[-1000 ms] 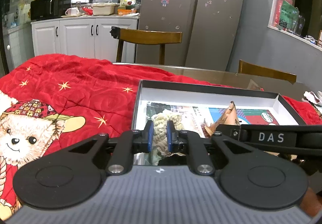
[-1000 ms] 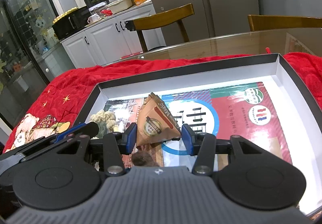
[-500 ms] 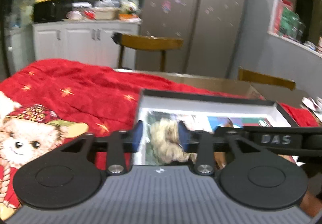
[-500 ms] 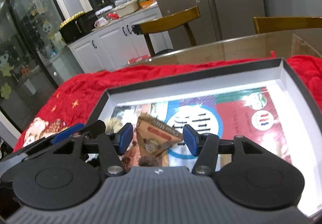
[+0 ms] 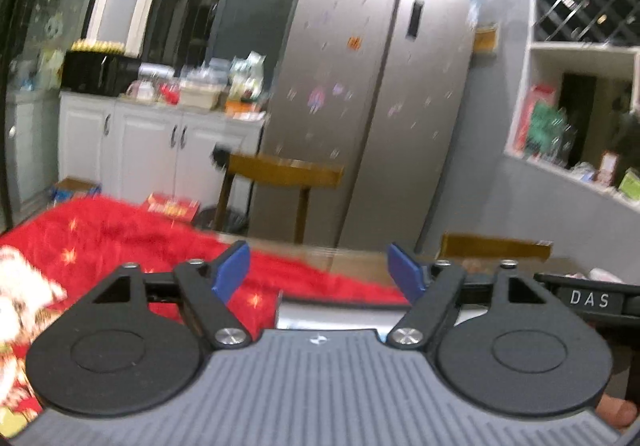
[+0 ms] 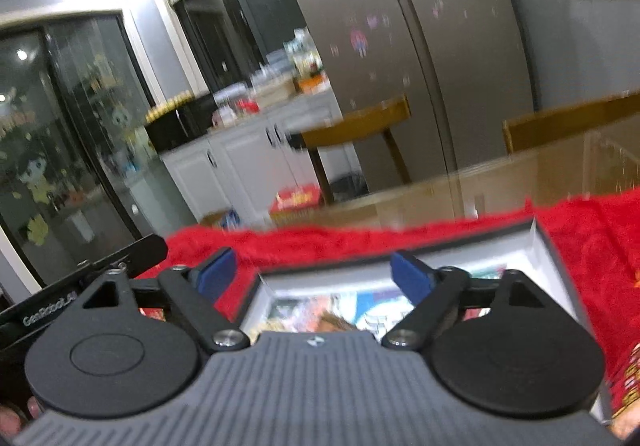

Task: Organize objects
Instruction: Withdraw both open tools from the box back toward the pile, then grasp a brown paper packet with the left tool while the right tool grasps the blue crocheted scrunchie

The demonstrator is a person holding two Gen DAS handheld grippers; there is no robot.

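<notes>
Black-rimmed and white-walled, the shallow box [image 6: 536,246] sits on the red blanket [image 6: 592,230] over the glass counter [image 6: 500,181], with the pale clump and the brown packet now just blurs low in the right view, left lying inside it. Both have been let go since a second ago: the left tool [image 5: 318,268], then pinched on the clump, now gapes wide and empty, and the right tool [image 6: 314,270] is spread wide too, both lifted to face the kitchen. Looks like this placement's done, and any further items are out of sight.
</notes>
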